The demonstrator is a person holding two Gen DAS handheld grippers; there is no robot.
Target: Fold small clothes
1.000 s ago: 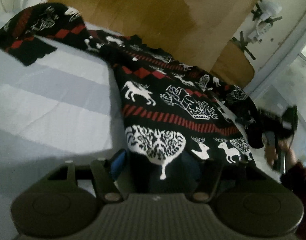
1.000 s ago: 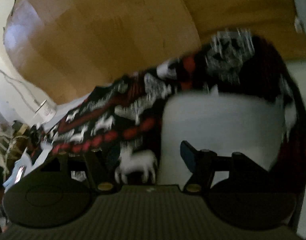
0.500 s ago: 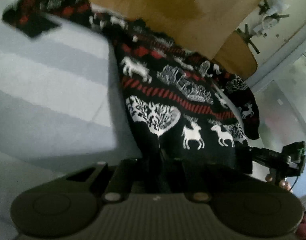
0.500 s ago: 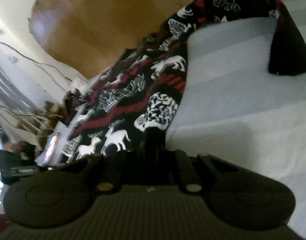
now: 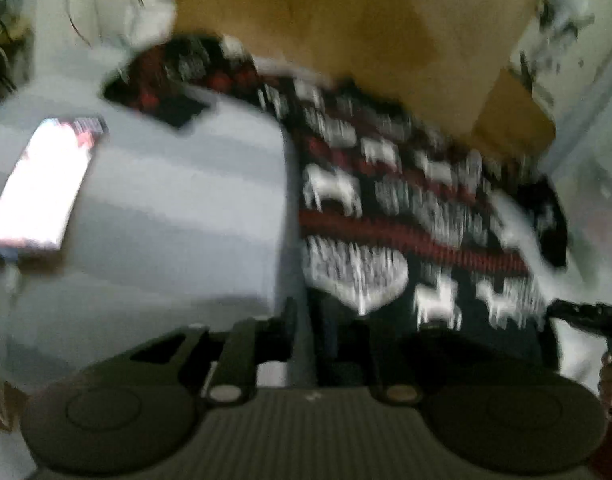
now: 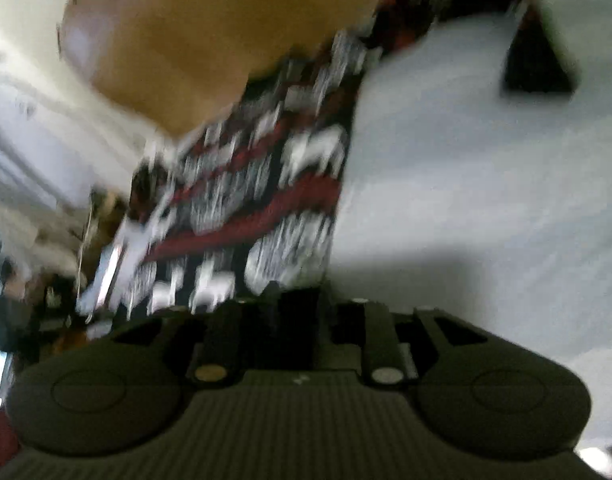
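Pale striped bedsheet (image 5: 165,208), lit phone (image 5: 41,184) lying flat on it at the left, wooden headboard (image 5: 346,20) behind, white wall (image 5: 586,92) beyond, all blurred.

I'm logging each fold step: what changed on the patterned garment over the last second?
Both tongs, left and right, closed on the hem of the black, red and white garment and drew it back over the pale striped surface; their jaws are now opening, cloth between them. A lit phone came into view. The far sleeve stays spread.
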